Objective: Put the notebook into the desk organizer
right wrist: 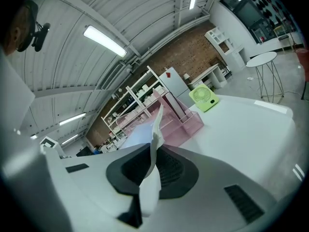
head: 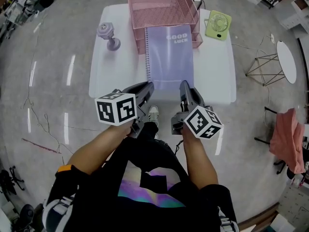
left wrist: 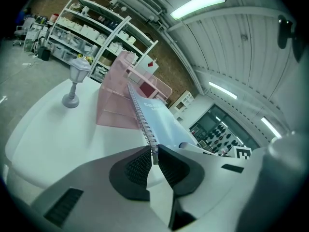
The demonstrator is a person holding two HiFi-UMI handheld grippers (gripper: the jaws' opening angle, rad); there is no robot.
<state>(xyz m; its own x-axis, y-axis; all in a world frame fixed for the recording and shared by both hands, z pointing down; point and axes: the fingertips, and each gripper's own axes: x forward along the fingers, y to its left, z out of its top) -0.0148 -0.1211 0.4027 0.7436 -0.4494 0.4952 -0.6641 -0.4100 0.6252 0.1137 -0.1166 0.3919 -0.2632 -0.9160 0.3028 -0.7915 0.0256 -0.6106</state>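
A lavender spiral notebook (head: 170, 57) printed "GOOD LUCK" is held over the white table (head: 217, 71), its far end at the lower tray of the pink mesh desk organizer (head: 161, 6). My left gripper (head: 148, 87) is shut on the near left corner by the wire spiral. My right gripper (head: 184, 85) is shut on the near right corner. In the left gripper view the spiral edge of the notebook (left wrist: 161, 120) runs from the left gripper (left wrist: 153, 154) toward the organizer (left wrist: 113, 100). In the right gripper view the notebook's edge (right wrist: 157, 124) rises from the right gripper (right wrist: 154, 151) toward the organizer (right wrist: 186, 122).
A lilac dumbbell-shaped object (head: 108, 35) stands left of the organizer. A green desk fan (head: 218, 24) lies at its right. Right of the table are a wire stand (head: 263, 66), a round white side table (head: 286, 62) and a pink cloth (head: 288, 139).
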